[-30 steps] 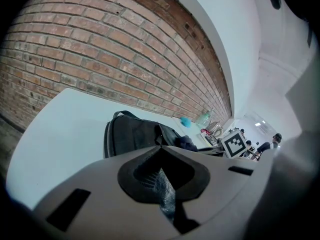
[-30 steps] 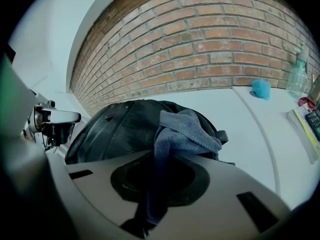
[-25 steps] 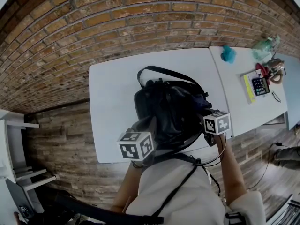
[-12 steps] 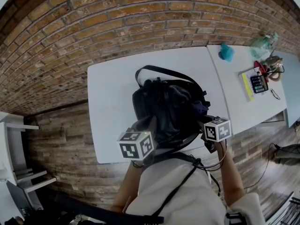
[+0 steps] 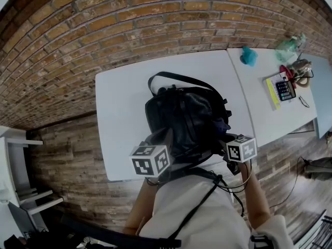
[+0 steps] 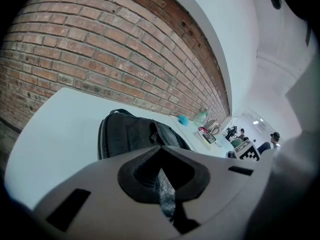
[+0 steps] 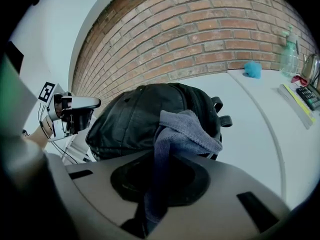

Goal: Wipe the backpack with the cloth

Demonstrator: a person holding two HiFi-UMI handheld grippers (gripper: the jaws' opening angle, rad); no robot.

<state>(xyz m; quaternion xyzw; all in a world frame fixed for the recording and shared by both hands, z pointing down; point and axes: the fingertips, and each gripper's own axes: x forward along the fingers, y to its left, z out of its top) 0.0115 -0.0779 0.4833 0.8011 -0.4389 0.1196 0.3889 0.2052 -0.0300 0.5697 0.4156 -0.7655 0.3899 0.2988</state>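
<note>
White table (image 5: 120, 105) against brick wall (image 5: 155, 19); cloth (image 7: 189, 130) on backpack (image 5: 179, 115); calculator (image 5: 286, 91) well apart

Red brick wall (image 5: 129, 30) on the far side, wooden plank floor (image 5: 67, 160), two white tables (image 5: 119, 113) side by side, white shelf unit (image 5: 21, 191) near left, even light.
</note>
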